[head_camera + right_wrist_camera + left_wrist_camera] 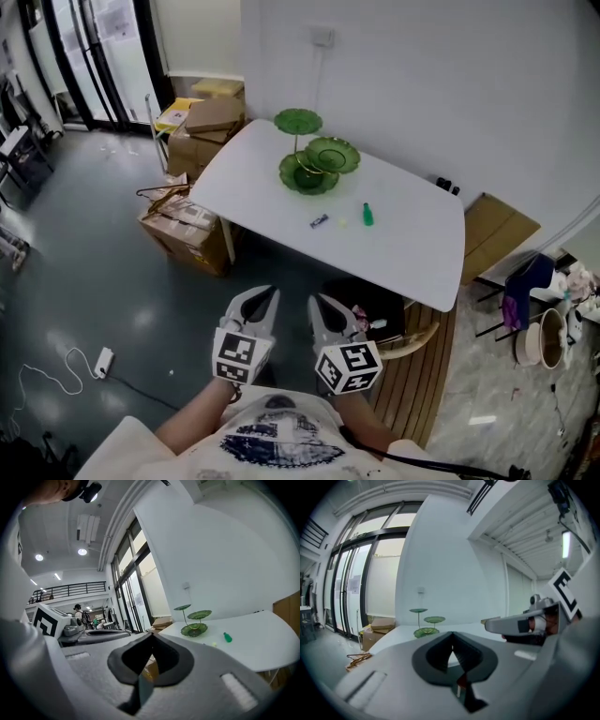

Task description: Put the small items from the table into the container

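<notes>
A white table (412, 253) stands ahead of me, with a green three-tier glass dish stand (309, 159) near its far end. In front of the stand lie a small green item (367, 215), a small blue item (319, 221) and a tiny yellow piece (342, 222). My left gripper (265, 297) and right gripper (322, 306) hang side by side short of the table's near edge, both shut and empty. The stand (425, 624) shows in the left gripper view. The right gripper view shows the stand (194, 623) and the green item (227, 637).
Cardboard boxes (187, 230) are stacked on the floor left of the table, with more boxes (208, 112) by the wall. A wooden chair (412, 342) and a dark bag (375, 305) sit under the table's near edge. Cluttered stools and a bucket (547, 337) stand at right. A power strip (103, 359) lies at left.
</notes>
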A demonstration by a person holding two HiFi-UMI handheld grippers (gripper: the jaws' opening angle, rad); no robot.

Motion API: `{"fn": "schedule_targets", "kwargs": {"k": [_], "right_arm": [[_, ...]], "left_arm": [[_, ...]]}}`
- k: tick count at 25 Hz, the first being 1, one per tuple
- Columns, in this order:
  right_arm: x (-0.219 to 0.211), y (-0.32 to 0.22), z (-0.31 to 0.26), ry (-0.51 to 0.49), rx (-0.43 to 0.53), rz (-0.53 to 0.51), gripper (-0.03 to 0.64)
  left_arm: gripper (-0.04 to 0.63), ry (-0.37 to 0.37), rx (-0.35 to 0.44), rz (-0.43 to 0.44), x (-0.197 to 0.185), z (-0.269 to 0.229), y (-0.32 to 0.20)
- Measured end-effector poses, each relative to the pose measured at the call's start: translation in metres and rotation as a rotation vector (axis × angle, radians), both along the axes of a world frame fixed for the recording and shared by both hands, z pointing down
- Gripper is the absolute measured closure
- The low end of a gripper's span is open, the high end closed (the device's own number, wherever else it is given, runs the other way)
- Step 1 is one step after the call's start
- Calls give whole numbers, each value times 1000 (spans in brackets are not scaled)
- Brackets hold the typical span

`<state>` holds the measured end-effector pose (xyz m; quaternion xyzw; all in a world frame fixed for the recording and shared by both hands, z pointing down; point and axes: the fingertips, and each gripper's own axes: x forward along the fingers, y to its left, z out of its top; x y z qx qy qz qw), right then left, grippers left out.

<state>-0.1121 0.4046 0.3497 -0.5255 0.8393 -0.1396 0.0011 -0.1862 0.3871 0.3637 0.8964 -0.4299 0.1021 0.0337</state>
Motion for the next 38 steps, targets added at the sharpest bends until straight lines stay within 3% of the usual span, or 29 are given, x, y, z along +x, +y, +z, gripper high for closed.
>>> {"fn": "schedule_targets", "kwargs": {"k": [11,20,27,38], "right_arm": [[-66,-144,-4,-2,-29,62,618],[-108,-210,-9,21,-34,103,618],[-88,-234,0,44,-67,172,618],[-12,-300,2,1,-87,264,618]], "left_arm": [[604,-4,-5,61,-64,-11,-145],[606,18,-25,102,-106,-8,-212],[604,51,-60,156,-89,6,-236],[606,12,-87,232,-22,9,-304]]}}
